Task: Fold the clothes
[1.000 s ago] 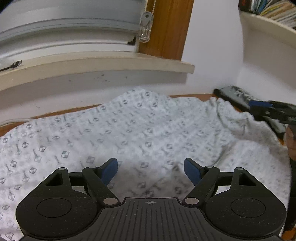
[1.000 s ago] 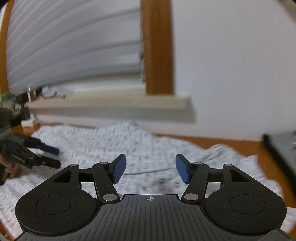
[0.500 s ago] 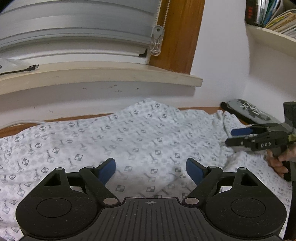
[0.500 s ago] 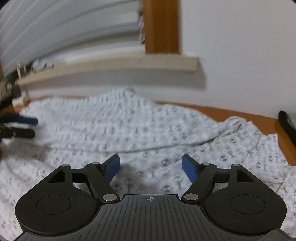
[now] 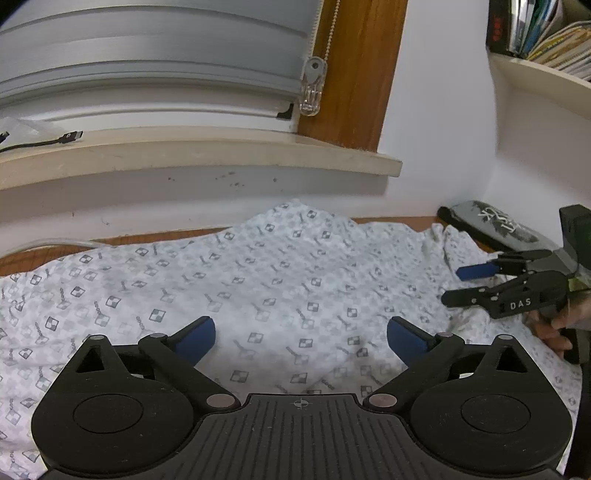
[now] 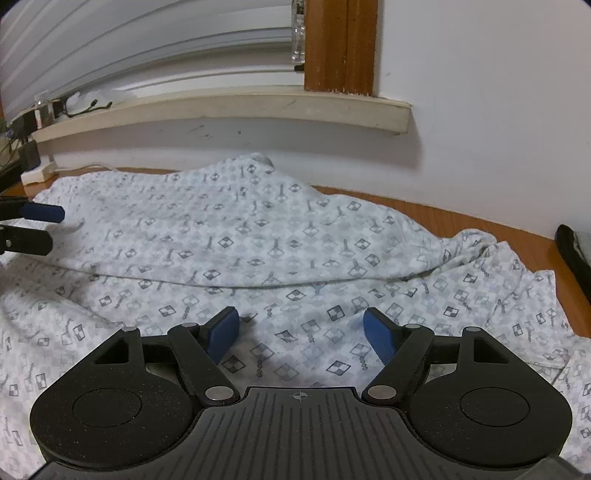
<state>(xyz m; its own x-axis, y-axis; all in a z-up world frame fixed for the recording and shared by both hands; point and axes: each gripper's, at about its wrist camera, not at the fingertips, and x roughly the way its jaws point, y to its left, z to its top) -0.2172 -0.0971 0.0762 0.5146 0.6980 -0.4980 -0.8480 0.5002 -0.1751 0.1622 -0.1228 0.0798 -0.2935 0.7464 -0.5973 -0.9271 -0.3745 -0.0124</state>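
Looking along the left gripper (image 5: 301, 338): its blue pads stand wide apart and are opening further, with nothing pinched between them; a white patterned garment (image 5: 258, 280) lies spread below on a brown table (image 5: 44, 258), beneath a windowsill (image 5: 207, 147) that carries a black cable (image 5: 40, 142); the right gripper (image 5: 452, 286), held by a hand (image 5: 554, 325), hovers at the garment's right edge near a grey pouch (image 5: 491, 225); books (image 5: 546, 33) fill a shelf above.

Right wrist view: the right gripper (image 6: 301, 330) is moderately wide, empty, above the garment (image 6: 277, 243), where a fold edge crosses; the left gripper (image 6: 53, 229) enters at the left edge; the table (image 6: 480, 225) shows behind.
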